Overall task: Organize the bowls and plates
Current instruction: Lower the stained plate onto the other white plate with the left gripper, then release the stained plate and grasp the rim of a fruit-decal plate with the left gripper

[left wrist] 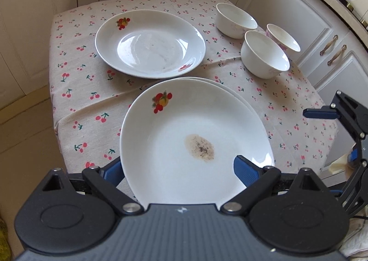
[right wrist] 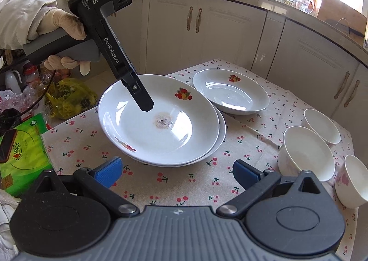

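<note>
- Left gripper (left wrist: 179, 169) fingers straddle the near rim of the top plate (left wrist: 195, 146): the right pad (left wrist: 245, 170) lies over the plate's inner face, the left pad (left wrist: 112, 170) sits mostly behind the rim at 9 o'clock. The right wrist view shows one finger laid on the inside wall. The gap is wide; whether the pads actually pinch the rim I cannot tell.
- Right gripper (right wrist: 177, 172) stands wide apart, holding nothing, hovering over the tablecloth (right wrist: 184, 187) just short of the stack's near edge.
- Top plate, stained at its centre, rests on a second plate (right wrist: 219, 136), offset slightly so the lower rim shows at 3 o'clock.
- Third plate (left wrist: 149, 44) lies apart at 12 o'clock from the stack.
- Three bowls (left wrist: 265, 55) are grouped at 2 o'clock, unstacked.
- Judgement: the step in hand is seating the top plate on the stack. Centre it so the rims nest before letting go, and draw the fingers back level to avoid dragging it.
- Risk: a tilted plate may slide on the glazed one beneath.
</note>
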